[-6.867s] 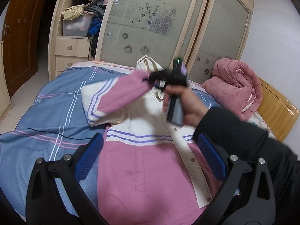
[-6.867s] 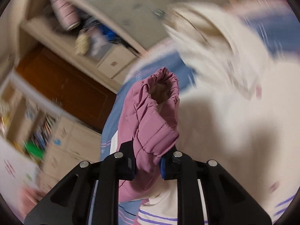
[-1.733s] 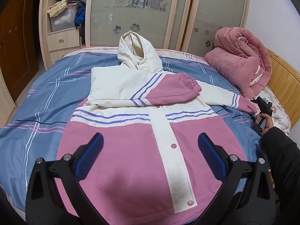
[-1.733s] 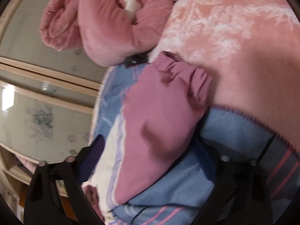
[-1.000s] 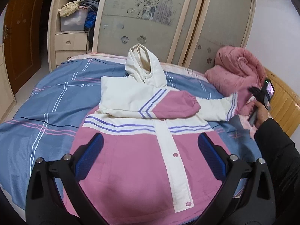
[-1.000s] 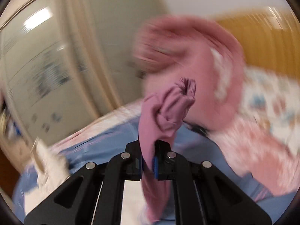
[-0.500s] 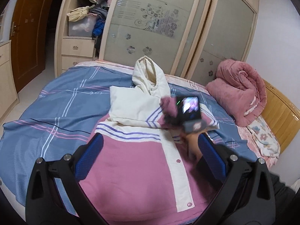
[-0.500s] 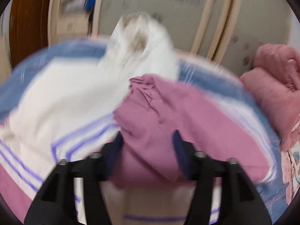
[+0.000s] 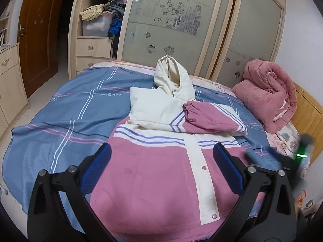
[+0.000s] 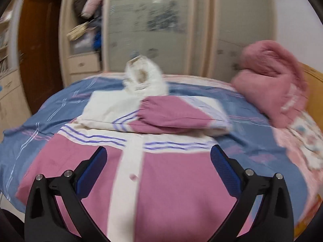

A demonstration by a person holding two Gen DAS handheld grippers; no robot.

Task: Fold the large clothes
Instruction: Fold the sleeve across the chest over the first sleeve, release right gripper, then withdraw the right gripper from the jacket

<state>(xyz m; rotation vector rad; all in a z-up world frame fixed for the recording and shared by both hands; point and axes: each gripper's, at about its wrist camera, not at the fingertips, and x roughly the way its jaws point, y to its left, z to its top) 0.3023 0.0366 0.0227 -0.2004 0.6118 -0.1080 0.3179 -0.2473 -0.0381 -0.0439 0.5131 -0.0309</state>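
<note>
Jacket (image 9: 161,173) lay flat on bed (image 9: 60,121), both sleeves (image 9: 210,119) folded across chest, hem at near edge. Left gripper (image 9: 161,169) and right gripper (image 10: 159,169) were spread wide, empty, above hem.

Both views are lit by soft, even indoor light from overhead; small bright reflections of ceiling lamps sit high on the frosted glass wardrobe doors (image 9: 167,24). Shadows are faint, only thin dark lines under the folded sleeves of the pink and cream hooded jacket (image 9: 161,161). The dark brown wooden door (image 9: 40,36) at the left stays dim. The left wrist view is sharp, except for a smeared dark shape with a green light (image 9: 301,155) at its right edge. The right wrist view is motion-blurred throughout, the rolled pink quilt (image 10: 272,80) soft-edged. Fisheye distortion bows straight lines, and black vignetting fills the corners.
</note>
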